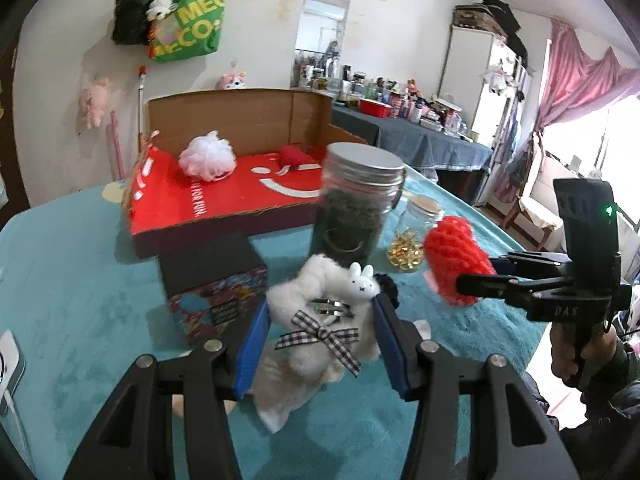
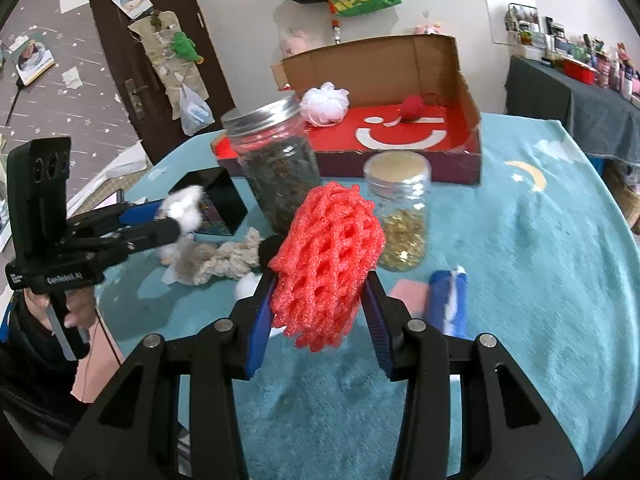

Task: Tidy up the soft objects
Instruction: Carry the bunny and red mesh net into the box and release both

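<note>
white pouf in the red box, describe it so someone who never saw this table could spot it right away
Start at the open cardboard box with the red floor and white smiley, at the far side of the teal-covered table. The white mesh bath pouf sits near the box's back left corner. Its only neighbour inside is a small red soft item; the pouf is larger, frilly and pure white.

The desk [image 2: 540,240] is draped in teal; a box [image 2: 400,164], two jars [image 2: 280,172] [image 2: 400,208] and seemingly a rope toy [image 2: 224,260] are set on it.

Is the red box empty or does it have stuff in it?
Not empty: the red box holds a white pouf and a red ball.
</note>
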Motion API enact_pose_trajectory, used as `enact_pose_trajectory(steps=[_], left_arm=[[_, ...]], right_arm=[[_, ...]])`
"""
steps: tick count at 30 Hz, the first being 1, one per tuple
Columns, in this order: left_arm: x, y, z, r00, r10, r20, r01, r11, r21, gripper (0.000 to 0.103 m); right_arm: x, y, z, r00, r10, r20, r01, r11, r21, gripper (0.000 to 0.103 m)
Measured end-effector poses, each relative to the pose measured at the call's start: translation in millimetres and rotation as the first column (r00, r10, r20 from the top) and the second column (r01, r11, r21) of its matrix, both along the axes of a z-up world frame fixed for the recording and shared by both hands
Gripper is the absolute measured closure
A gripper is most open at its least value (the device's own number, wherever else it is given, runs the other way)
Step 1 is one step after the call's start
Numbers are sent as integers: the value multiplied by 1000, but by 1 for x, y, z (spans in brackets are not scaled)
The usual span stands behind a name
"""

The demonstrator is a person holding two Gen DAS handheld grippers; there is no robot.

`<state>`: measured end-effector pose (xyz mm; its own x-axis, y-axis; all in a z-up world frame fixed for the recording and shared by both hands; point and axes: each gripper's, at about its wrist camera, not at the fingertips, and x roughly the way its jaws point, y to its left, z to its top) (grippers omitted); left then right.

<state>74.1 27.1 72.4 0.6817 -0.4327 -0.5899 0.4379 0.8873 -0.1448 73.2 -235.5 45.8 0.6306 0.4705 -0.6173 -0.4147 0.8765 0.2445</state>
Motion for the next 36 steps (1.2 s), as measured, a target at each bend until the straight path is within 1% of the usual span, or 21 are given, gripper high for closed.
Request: enact_pose_trajectory(steps=[5,10,15,18,23,28,33,36], left_arm=[[-3,22,-1,998,56,-22,-57,998,-8,49],[-4,46,0,993,116,-31,-116,993,1,49],[0,70,-4,983,174,-58,-172,984,36,49],[5,80,-9,978,194,-78,-190,980,61,49],[18,93,-17,972,217,-90,-206,971,122,49],[38,101,-25,967,236,-100,-217,962,167,49],[51,104,-26,971,223,-86,-205,962,178,49],[57,103,-24,976,206,-63,-191,962,194,49]], right_arm=[[-1,-15,-1,999,-37,-12,37,999,-4,62],[-1,-28,0,998,-67,-13,67,998,-6,62],[5,-42,0,995,-101,-20,100,995,-16,62],[9,-50,0,993,-119,-23,118,993,-27,62],[20,-59,0,990,-142,-20,140,988,-72,62],[32,-63,2,989,-146,-2,144,982,-119,62],[47,-70,2,987,-159,-5,157,978,-139,62],[55,-72,3,987,-159,1,157,975,-156,62]])
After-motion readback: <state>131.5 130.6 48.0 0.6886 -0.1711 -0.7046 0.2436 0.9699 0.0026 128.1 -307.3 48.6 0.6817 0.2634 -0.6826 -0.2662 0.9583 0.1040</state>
